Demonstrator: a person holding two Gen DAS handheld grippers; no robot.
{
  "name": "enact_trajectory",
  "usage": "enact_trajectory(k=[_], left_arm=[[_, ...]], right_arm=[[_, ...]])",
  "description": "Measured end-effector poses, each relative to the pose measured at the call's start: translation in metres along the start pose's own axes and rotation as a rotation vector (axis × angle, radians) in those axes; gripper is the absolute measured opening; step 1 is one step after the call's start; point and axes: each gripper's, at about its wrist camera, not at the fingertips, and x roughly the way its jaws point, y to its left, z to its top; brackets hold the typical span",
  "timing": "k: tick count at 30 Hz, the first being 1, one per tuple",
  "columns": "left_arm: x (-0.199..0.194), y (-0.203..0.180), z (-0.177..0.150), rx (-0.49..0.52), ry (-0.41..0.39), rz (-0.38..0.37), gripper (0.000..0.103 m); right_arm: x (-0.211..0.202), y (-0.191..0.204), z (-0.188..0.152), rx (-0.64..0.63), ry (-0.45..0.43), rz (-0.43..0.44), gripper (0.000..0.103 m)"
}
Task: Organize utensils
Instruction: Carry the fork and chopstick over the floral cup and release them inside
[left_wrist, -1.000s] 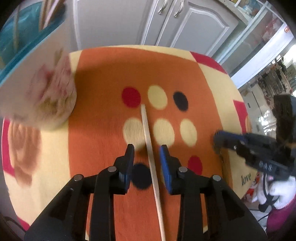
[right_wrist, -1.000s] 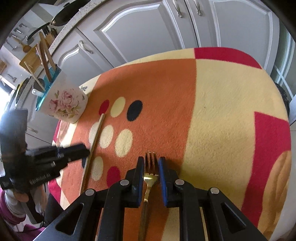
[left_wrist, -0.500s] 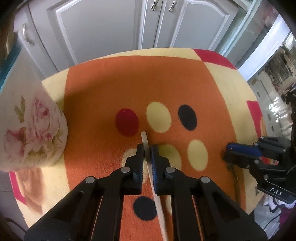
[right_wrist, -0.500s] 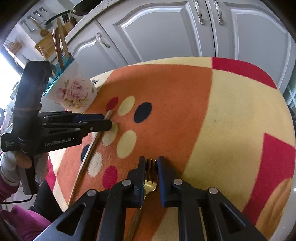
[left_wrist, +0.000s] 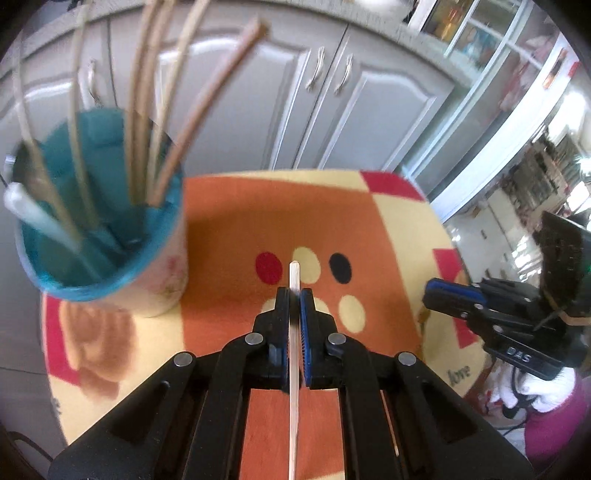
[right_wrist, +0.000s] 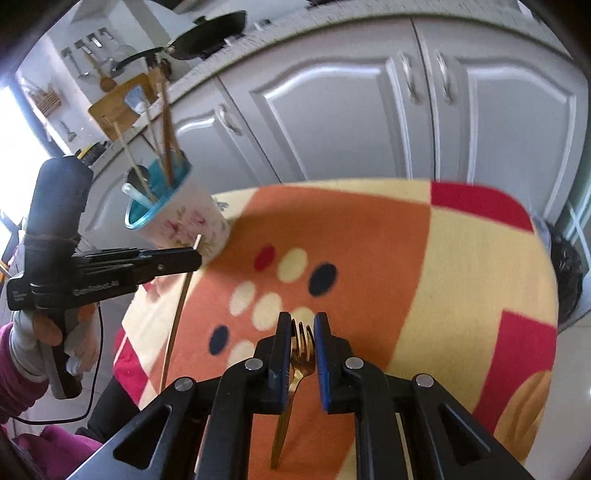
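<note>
The left gripper clamps 1 pale wooden chopstick; the right gripper pinches a gold fork.

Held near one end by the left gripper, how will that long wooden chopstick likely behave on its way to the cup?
The chopstick looks stiff and light, so it probably won't sag. Most of its length hangs past the left gripper, so it may pivot.

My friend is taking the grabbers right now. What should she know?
Left gripper: shut on the wooden chopstick, lifted off the cloth.
Right gripper: shut on the gold fork.
The flowery cup stands at the table's far left and already holds other sticks and utensils.
Done: both pieces picked up.
Left: drop the chopstick into the cup, then the fork.
</note>
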Motion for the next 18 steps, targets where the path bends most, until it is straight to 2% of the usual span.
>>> enact_trajectory(k=[3,5,12,18], left_arm=[[-0.025,0.002,0.001,0.004,-0.045,-0.011,0.004],[-0.042,0.005,0.001,0.003,-0.072,-0.014,0.004],[-0.080,0.015,0.002,-0.012,-0.143,-0.005,0.004],[-0.137,0.023,0.018,-0.011,-0.252,0.005,0.004]], right_arm=[[-0.009,0.019,0.007,-0.038,-0.023,0.004,0.009],[-0.015,0.032,0.011,-0.067,-0.038,0.008,0.002],[-0.013,0.055,0.016,-0.100,-0.037,-0.002,0.002],[-0.035,0.082,0.030,-0.163,-0.079,-0.004,0.002]])
